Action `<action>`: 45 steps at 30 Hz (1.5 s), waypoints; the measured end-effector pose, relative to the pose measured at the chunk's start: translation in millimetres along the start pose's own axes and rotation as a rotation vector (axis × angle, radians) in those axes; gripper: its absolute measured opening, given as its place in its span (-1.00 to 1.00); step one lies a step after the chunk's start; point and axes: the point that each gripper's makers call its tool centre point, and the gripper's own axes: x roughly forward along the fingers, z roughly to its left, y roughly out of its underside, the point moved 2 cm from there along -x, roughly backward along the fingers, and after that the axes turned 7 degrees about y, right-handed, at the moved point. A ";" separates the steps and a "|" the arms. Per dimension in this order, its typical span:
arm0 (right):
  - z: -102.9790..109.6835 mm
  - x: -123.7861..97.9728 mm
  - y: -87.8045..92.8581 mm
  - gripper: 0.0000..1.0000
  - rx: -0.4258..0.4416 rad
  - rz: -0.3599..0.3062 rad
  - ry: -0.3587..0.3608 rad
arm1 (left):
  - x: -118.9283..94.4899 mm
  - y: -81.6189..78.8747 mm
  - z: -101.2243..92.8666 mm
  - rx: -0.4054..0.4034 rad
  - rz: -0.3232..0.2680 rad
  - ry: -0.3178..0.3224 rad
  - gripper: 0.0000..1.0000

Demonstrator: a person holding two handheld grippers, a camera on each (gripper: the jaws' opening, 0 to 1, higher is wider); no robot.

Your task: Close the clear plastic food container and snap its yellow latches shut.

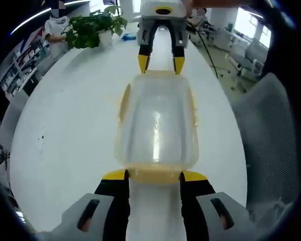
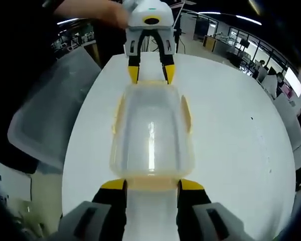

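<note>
A clear plastic food container (image 1: 155, 125) lies lengthwise on the white table (image 1: 65, 125) with its lid resting on top. Yellow latches (image 1: 124, 102) stand out a little along its long sides. My left gripper (image 1: 154, 175) is open, and its yellow-tipped jaws flank the yellow latch (image 1: 153, 176) at the near end. My right gripper (image 1: 161, 64) is open at the far end. In the right gripper view the container (image 2: 150, 130) runs from my right gripper (image 2: 151, 185), whose jaws straddle the near end latch (image 2: 151, 183), to the left gripper (image 2: 151, 74) opposite.
A grey chair (image 1: 271, 130) stands close to the table's edge and also appears in the right gripper view (image 2: 50, 110). A potted plant (image 1: 95, 27) sits at the table's far end, with a person (image 1: 55, 25) behind it. Bare tabletop (image 2: 241, 140) lies beside the container.
</note>
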 end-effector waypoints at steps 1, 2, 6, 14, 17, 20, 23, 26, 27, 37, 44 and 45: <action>-0.5 0.3 0.2 -0.26 0.007 -0.001 0.001 | -0.4 1.4 0.2 -0.012 -0.009 -0.001 -0.27; -0.5 0.2 0.6 -0.25 0.010 -0.002 0.001 | -0.8 2.6 0.5 -0.028 -0.018 -0.004 -0.27; 3.2 0.8 3.4 -0.10 0.061 -0.023 -0.008 | -6.8 5.9 -1.0 -0.109 -0.113 -0.013 -0.07; -4.7 -26.1 -22.2 -0.25 0.096 -0.155 0.010 | -32.9 2.3 -7.7 -0.134 -0.199 -0.056 -0.19; -3.0 -21.6 -33.6 -0.40 0.084 -0.174 0.001 | -34.7 -9.5 -6.6 -0.137 -0.241 -0.068 -0.25; -1.4 -10.0 -42.5 -0.49 0.034 -0.157 -0.004 | -28.1 -16.1 -4.8 -0.141 -0.253 -0.068 -0.26; -1.5 -5.3 -60.9 -0.53 0.025 -0.184 -0.015 | -20.9 -22.3 -5.8 -0.146 -0.256 -0.064 -0.28; -3.3 1.2 -72.2 -0.61 0.008 -0.187 -0.021 | -16.5 -28.0 -4.7 -0.151 -0.266 -0.067 -0.28; -4.9 3.6 -74.4 -0.64 -0.002 -0.186 -0.019 | -15.6 -30.1 -4.5 -0.151 -0.271 -0.067 -0.28; -10.2 16.5 -95.5 -0.57 -0.019 -0.195 -0.026 | 0.3 -56.0 -4.1 -0.155 -0.317 -0.055 -0.28; -13.9 22.2 -101.0 -0.51 -0.043 -0.189 -0.029 | 9.8 -64.3 -7.5 -0.147 -0.318 -0.046 -0.26; -13.7 22.4 -101.8 -0.50 -0.046 -0.188 -0.029 | 10.2 -65.2 -7.9 -0.145 -0.318 -0.047 -0.26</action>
